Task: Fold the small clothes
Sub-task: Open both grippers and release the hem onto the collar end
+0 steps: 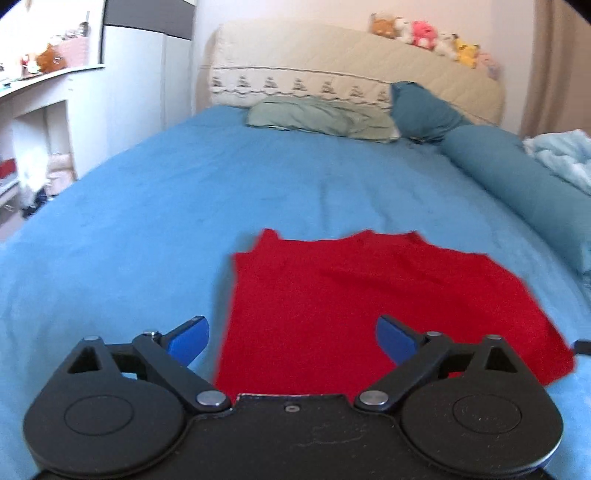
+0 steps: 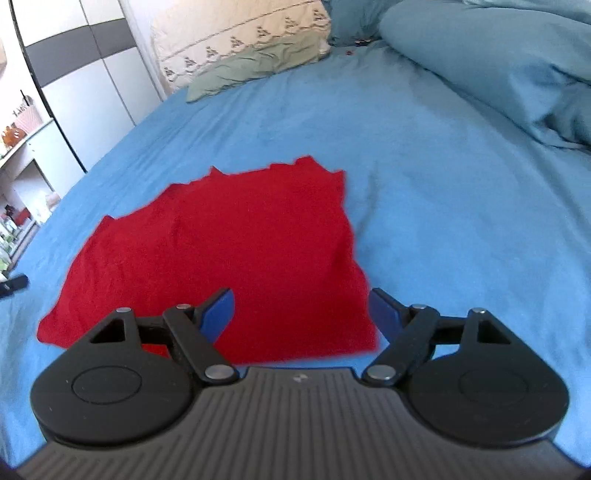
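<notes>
A small red garment (image 1: 332,295) lies flat on the blue bed sheet (image 1: 129,229), in a folded, roughly square shape. In the left wrist view my left gripper (image 1: 291,341) stands open above the garment's near left part, its blue pads wide apart with nothing between them. In the right wrist view the same red garment (image 2: 229,251) lies ahead on the blue bed sheet (image 2: 443,203). My right gripper (image 2: 301,314) is open over its near right corner, not touching the cloth.
A green pillow (image 1: 317,118), a teal cushion (image 1: 421,110) and a long teal bolster (image 1: 517,177) lie at the bed's head and right side. Soft toys (image 1: 424,33) sit on the cream headboard (image 1: 332,62). White shelves (image 1: 37,122) stand left of the bed.
</notes>
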Motion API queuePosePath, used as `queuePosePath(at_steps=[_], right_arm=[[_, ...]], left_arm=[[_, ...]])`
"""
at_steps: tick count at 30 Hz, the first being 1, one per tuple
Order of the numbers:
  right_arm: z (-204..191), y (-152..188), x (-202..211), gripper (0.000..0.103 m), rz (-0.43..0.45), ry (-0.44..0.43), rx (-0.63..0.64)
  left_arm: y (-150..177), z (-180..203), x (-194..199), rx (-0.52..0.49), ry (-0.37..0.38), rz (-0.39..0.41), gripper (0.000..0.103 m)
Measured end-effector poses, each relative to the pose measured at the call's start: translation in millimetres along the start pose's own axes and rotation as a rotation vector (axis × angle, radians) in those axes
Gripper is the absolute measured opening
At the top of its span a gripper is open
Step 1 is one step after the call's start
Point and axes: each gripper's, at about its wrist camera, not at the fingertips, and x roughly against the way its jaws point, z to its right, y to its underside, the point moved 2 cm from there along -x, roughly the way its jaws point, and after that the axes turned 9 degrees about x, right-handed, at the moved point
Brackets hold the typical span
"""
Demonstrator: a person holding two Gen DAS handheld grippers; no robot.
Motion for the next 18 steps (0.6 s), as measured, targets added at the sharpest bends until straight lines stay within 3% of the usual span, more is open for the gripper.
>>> queuePosePath(at_steps=[6, 11, 16, 17, 18], right_arm=[[2.6, 12.0, -17.9, 0.095, -0.047, 0.02, -0.029], [8.5, 11.1, -47.8, 0.095, -0.053, 0.022, -0.04], [22.6, 5.4, -70.8, 0.095, -0.019, -0.11, -0.061], [23.8, 4.8, -72.2, 0.091, -0.015, -0.131, -0.062], [24.2, 3.6, -73.4, 0.079, -0.011, -0.145, -0.057]], left_arm=[[13.0, 25.6, -4.1, -0.005, 0.043, -0.054, 0.099], [21.3, 41.9, -31.9, 0.02, 0.058, -0.123, 0.099], [27.7, 55.3, -54.3, 0.05, 0.06, -0.216, 0.099], [28.9, 58.9, -58.0, 0.042, 0.061, -0.227, 0.099], [30.6, 62.2, -60.8, 0.03, 0.057, -0.23, 0.099]])
